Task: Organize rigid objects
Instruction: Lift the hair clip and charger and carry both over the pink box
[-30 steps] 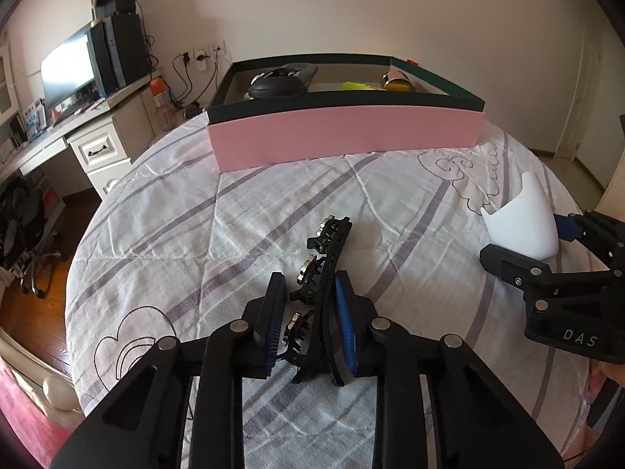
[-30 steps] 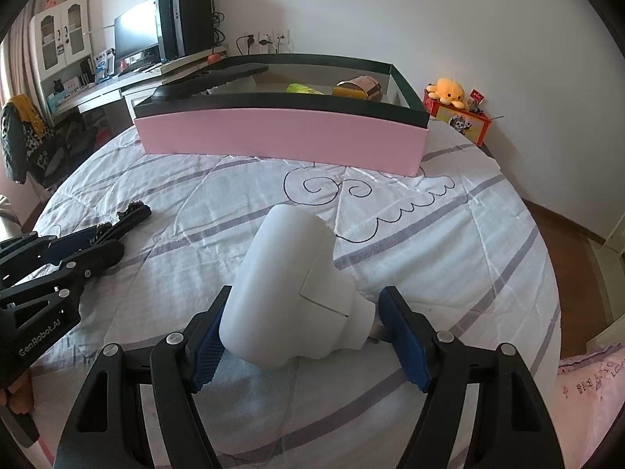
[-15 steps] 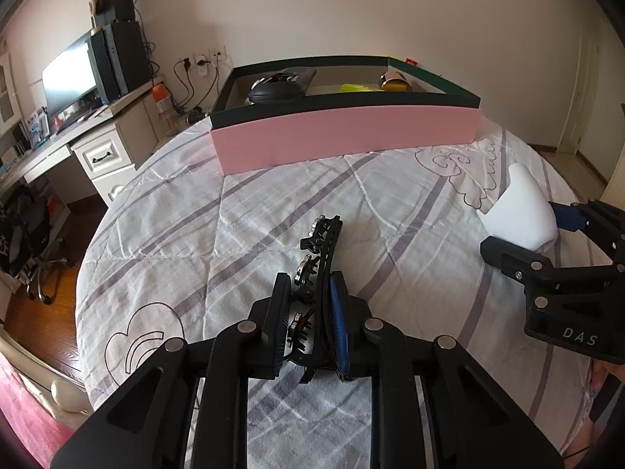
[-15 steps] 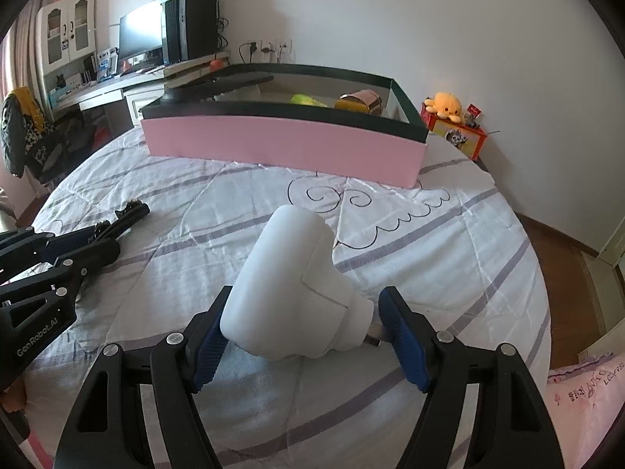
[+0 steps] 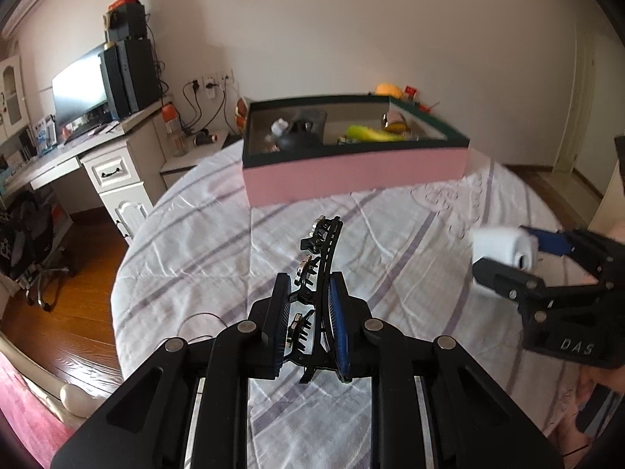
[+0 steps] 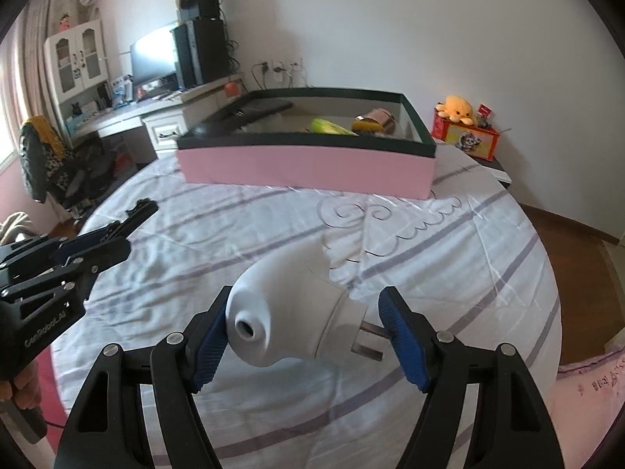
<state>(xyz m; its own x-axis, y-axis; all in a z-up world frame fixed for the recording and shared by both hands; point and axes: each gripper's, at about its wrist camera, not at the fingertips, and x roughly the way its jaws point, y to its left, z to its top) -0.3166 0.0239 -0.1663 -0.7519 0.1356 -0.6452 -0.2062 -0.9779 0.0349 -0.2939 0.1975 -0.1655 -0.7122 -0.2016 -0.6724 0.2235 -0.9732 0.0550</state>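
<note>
In the left wrist view, the left gripper (image 5: pixel 308 324) was clamped tight on a black hair clip (image 5: pixel 318 269), its pads pressing both sides of the clip's near end. The clip's curved, toothed spine ran up toward twelve o'clock, its far tip above the striped bedspread (image 5: pixel 203 242). At twelve o'clock, further along the bed, sat the pink box (image 5: pixel 351 174) with a dark green rim; a dark rounded item and a yellow-green item lay inside it, blurred. At three o'clock the right gripper (image 5: pixel 519 250) carried a white plug adapter (image 5: pixel 498 244), held clear of the cover. A desk (image 5: pixel 74 156) with a monitor stood at ten o'clock.

In the right wrist view, the right gripper (image 6: pixel 304 332) stood fairly wide, spanning the white plug adapter (image 6: pixel 289 308) sideways: the left pad lay against its rounded body, and its metal prongs reached toward the right pad; whether they touched it could not be told. The adapter hung above the bedspread (image 6: pixel 449 258). The pink box (image 6: pixel 312 166) lay at twelve o'clock. At nine o'clock the left gripper (image 6: pixel 105 240) showed with the hair clip (image 6: pixel 140 211) jutting from its closed fingertips. An orange plush toy (image 6: pixel 457 107) sat on a box at two o'clock.
</note>
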